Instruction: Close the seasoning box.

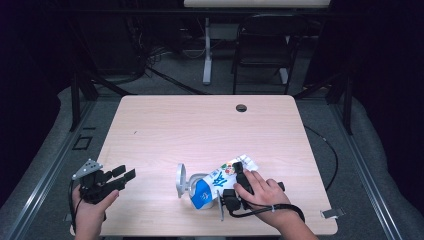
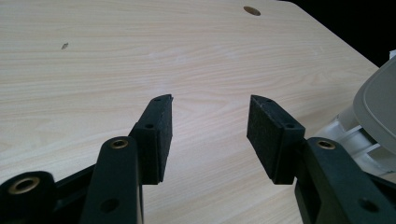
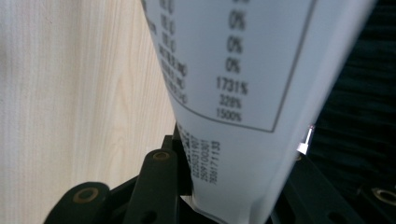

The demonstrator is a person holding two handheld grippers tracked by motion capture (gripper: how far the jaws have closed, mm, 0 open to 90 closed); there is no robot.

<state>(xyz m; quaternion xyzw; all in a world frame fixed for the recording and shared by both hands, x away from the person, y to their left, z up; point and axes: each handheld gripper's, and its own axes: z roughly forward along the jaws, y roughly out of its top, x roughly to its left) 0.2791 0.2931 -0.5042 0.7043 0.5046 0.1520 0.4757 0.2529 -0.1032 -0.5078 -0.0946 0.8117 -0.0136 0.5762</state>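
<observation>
Gripping pouch [image 3: 243, 93], contact point hidden.

Lit tabletop, dark surroundings; close label text blurred.

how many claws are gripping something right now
1. The right claw is clamped on the white-and-blue pouch near the table's front edge; the left claw stands open and empty at the front left.
</observation>
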